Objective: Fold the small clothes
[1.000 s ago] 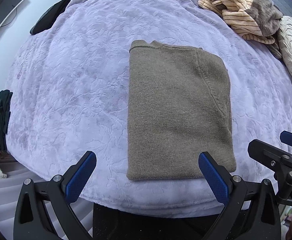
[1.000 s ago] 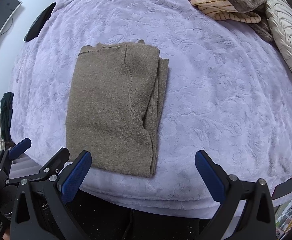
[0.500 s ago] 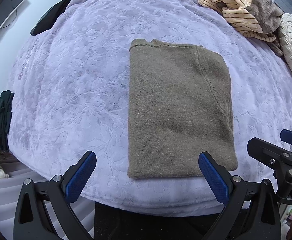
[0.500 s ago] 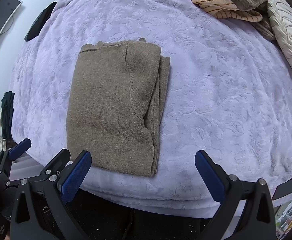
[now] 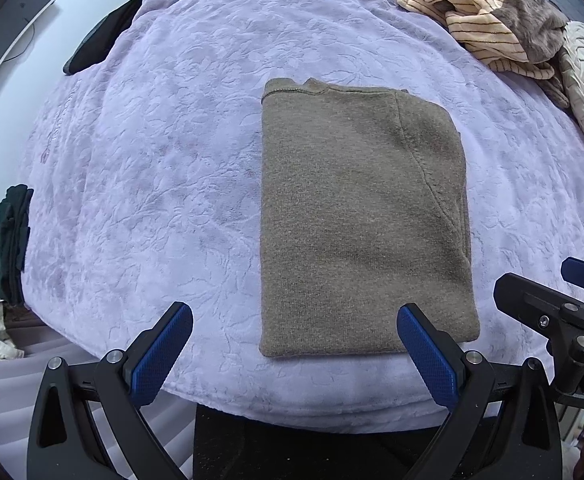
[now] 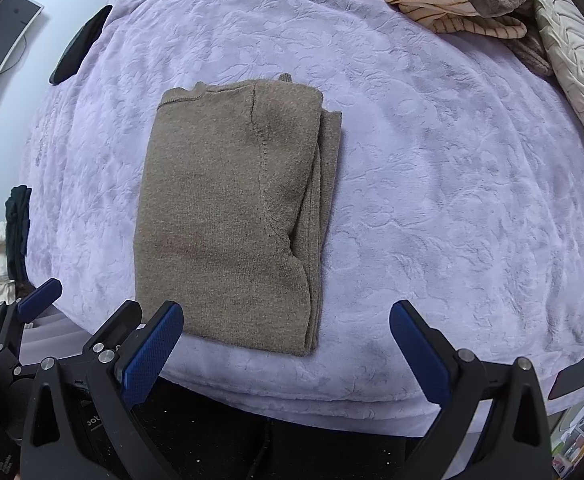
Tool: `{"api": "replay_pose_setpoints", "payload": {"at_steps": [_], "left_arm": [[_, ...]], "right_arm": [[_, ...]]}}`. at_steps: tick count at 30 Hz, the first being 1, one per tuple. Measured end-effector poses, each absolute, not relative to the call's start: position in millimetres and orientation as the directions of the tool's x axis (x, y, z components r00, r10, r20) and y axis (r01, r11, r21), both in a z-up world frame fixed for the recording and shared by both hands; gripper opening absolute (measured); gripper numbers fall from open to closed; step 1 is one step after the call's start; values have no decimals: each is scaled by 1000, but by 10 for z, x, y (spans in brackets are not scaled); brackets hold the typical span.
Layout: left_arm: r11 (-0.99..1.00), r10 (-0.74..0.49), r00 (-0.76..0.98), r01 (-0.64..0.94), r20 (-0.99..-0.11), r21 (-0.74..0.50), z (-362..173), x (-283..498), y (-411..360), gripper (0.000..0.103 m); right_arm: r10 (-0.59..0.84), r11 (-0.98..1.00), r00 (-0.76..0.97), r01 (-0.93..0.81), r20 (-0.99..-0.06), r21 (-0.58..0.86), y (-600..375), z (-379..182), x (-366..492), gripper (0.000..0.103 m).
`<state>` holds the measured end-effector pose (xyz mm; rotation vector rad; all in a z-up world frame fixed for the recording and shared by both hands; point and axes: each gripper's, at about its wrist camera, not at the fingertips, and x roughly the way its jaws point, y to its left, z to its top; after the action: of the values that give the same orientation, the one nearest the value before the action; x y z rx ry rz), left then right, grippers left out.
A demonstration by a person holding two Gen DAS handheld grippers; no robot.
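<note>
With the sweater (image 5: 356,216) lying folded on the bed (image 5: 151,160), both grippers (image 5: 292,344) (image 6: 287,344) hover at six o'clock, fingers spread and empty, so one last half-fold probably remains.

lavender bed (image 5: 151,168), folded sweater (image 5: 356,216), striped garment (image 5: 480,16)

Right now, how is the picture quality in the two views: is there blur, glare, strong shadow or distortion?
Left wrist view: sharp, soft even light, no glare; the fisheye bends the lilac bedspread into a dome and darkens the corners. Right wrist view: equally sharp; only a faint shadow along the folded brown sweater's layered right edge; the same bulging, with the cream pillow stretched at the rim.
</note>
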<state>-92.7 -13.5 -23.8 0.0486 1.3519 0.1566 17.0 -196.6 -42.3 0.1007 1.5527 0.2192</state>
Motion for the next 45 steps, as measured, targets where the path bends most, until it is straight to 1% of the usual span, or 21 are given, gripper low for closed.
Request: {"api": "replay_pose_setpoints", "payload": {"at_steps": [45], "left_arm": [[993,106,218,-73,-970,93,-246,-872,-171,102]], "right_arm": [[165,979,14,-126,-986,162,-1898,-405,242,103]]}}
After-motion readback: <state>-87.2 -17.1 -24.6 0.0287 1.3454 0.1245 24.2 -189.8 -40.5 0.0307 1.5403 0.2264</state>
